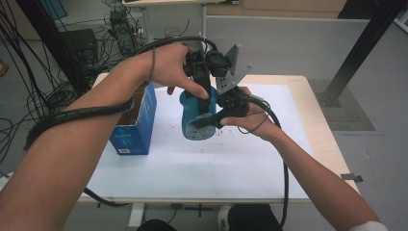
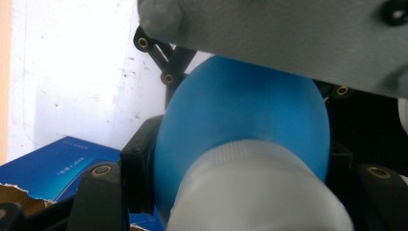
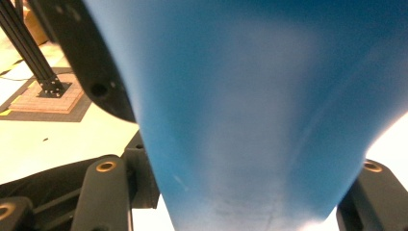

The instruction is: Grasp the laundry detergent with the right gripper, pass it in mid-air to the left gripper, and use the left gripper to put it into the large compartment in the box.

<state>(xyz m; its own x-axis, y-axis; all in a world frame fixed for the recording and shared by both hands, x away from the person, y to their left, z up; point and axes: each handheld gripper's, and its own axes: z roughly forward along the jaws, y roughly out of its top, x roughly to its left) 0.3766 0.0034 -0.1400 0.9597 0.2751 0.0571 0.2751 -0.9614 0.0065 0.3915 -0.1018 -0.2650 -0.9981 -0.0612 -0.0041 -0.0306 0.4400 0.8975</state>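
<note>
Blue bottle close up between the black jaws, pale table at left

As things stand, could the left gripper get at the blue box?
Probably not yet. The left gripper is shut on the bottle, which the right gripper also holds. The box stands close beside it, its open top unblocked, once the bottle is released.

Open blue box as the lone obstacle at the white mat's left edge, bare surface elsewhere
</note>
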